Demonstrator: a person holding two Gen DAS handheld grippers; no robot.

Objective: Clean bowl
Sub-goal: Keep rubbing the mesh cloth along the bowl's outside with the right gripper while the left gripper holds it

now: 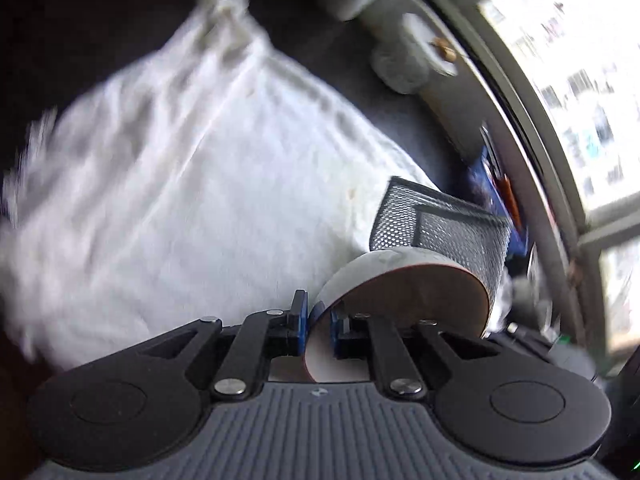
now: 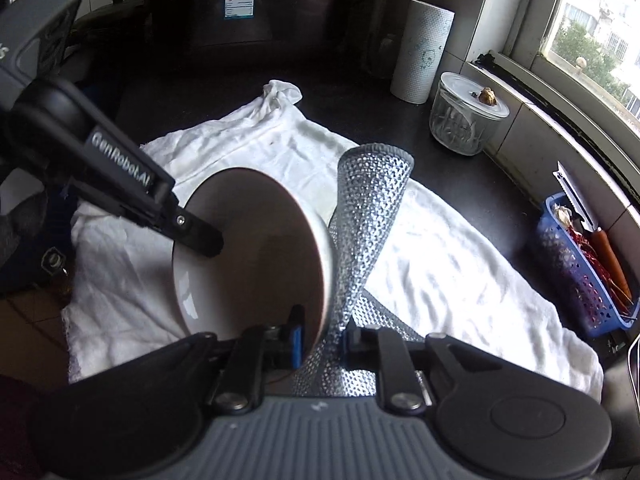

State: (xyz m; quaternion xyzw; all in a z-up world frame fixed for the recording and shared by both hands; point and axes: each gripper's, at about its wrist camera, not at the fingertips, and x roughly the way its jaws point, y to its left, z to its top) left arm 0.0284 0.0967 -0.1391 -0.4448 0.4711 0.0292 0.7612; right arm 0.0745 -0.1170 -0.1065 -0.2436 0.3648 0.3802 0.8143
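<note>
the left gripper is clamped on the rim of the bowl, one blue-padded finger outside the wall and the other inside, holding it tipped on its side. in the right wrist view the same gripper reaches in from the left, and the bowl hangs above the white cloth with its pale brownish inside facing the near left. its outer wall is white.

the right gripper is closed on a silver mesh scrubbing cloth, pinching it low between the two fingers so that the sheet stands up in a loose roll. the scrubber presses against the bowl's outer wall on its right side, touching it along the rim. in the left wrist view the same mesh shows as a dark perforated sheet just beyond the bowl; that view is blurred further out.

the white cloth is spread wrinkled over a dark countertop. at the far right stands a roll of paper towel, upright, with a lidded glass jar just beside it on its near side. a blue plastic basket sits at the right edge under the window, holding some reddish items that are too small to make out. a dark appliance with a blue label stands at the far side.
</note>
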